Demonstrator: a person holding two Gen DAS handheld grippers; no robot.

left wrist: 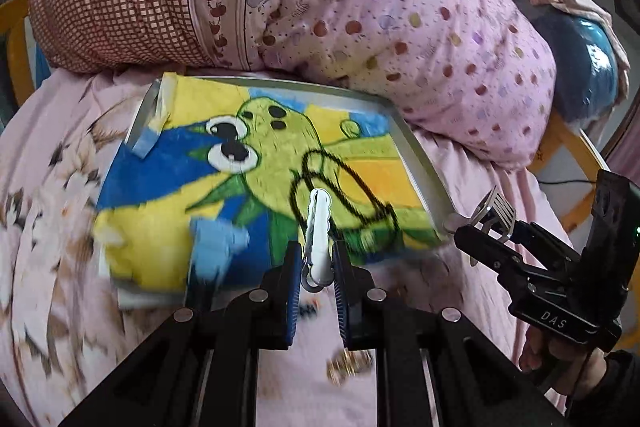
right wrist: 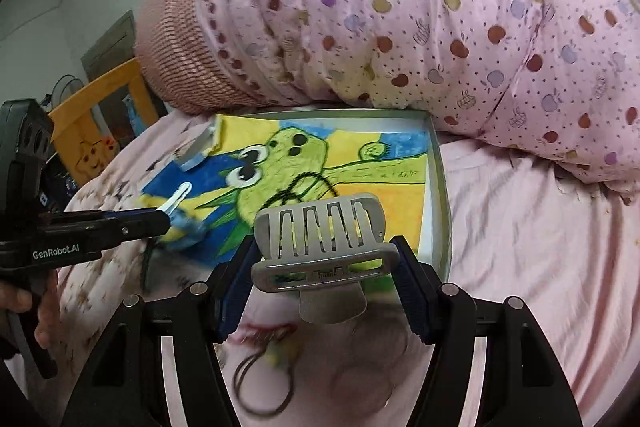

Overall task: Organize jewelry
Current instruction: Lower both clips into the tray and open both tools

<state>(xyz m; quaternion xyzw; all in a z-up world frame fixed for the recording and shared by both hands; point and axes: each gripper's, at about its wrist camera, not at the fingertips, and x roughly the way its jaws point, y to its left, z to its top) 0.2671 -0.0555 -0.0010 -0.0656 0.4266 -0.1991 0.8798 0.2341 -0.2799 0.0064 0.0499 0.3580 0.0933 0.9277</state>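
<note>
So left tool (left wrist: 318, 267) pinches a wavy white plastic clip (left wrist: 318, 227); right tool (right wrist: 326, 267) grips a slotted metal claw clip (right wrist: 320, 231). Only the right view shows cord loops (right wrist: 260, 387) on the bed (right wrist: 520, 267).

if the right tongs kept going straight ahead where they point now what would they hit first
Probably the tray lined with the frog drawing, directly ahead of the silver hair claw held in the right tongs; depth is unclear.
</note>
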